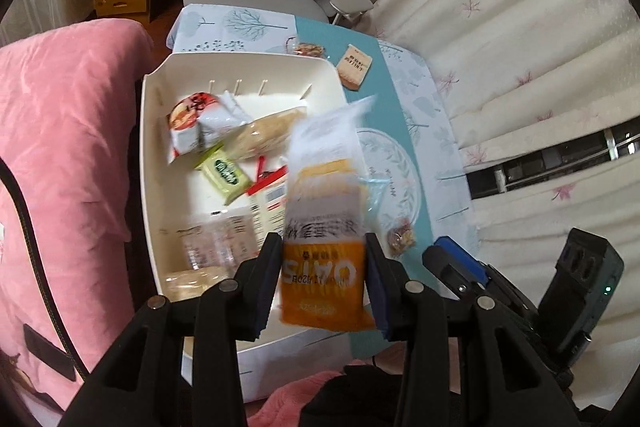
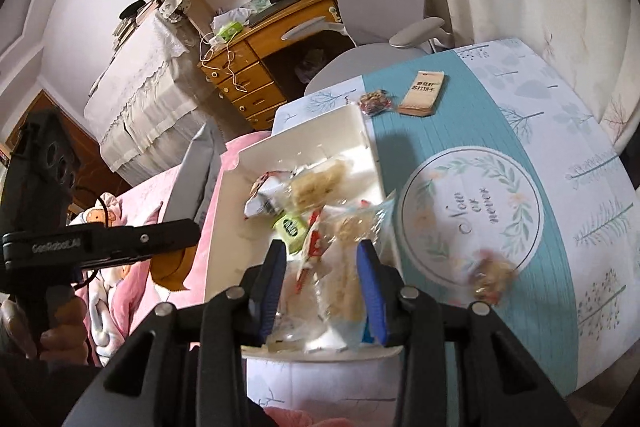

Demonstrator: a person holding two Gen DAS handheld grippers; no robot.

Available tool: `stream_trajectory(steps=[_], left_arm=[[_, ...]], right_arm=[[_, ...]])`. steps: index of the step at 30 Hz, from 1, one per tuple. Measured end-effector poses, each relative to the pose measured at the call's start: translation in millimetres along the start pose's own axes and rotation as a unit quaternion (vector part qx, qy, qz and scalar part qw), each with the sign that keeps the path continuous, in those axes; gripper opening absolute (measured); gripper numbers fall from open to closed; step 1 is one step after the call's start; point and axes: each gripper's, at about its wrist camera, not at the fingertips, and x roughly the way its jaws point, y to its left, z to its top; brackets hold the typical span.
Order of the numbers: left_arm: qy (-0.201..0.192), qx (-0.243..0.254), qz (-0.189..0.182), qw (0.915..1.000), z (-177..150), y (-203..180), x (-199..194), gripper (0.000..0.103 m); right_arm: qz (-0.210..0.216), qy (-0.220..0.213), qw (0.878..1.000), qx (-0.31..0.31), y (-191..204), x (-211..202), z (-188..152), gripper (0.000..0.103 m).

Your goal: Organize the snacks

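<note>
My left hand-held gripper (image 1: 324, 267) is clamped on an orange snack packet (image 1: 322, 283), its pads pressing both sides; the packet's clear upper half stands blurred above the white bin (image 1: 154, 131). Through the right wrist camera, I see my right hand-held gripper (image 2: 322, 283) with its blue pads either side of a clear cracker pack (image 2: 348, 279), hanging over the bin's 6 o'clock edge; I cannot tell whether the pads actually grip it. Inside the bin lie a red-and-white bag (image 1: 192, 125) at 10 o'clock, a green wafer packet (image 1: 224, 173) near the centre and a pale cracker sleeve (image 1: 266, 133) towards 12 o'clock. On the table (image 2: 472, 107), a beige biscuit box (image 2: 422, 93) and a nut pouch (image 2: 374, 103) sit side by side beyond the bin, and another nut pouch (image 2: 492, 277) lies at its 3 o'clock.
</note>
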Motion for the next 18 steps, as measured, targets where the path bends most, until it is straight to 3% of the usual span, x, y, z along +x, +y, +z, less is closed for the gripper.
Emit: stream_trajectory(steps=[7, 10, 18], left_arm=[[0.031, 0.018, 0.007, 0.9993, -17.8, 4.7, 11.0, 0.043], [0.041, 0.031, 0.012, 0.9986, -21.1, 0.6, 15.2, 0.049], [0.058, 0.054, 0.018, 0.9967, -17.8, -18.1, 28.2, 0.05]], right_arm=[[-0.021, 0.007, 0.999, 0.026, 6.5, -0.5, -33.7, 0.037], [-0.028, 0.004, 0.998, 0.048, 0.0, -3.8, -44.2, 0.037], [-0.046, 0.004, 0.992, 0.12, -32.3, -14.4, -64.6, 0.037]])
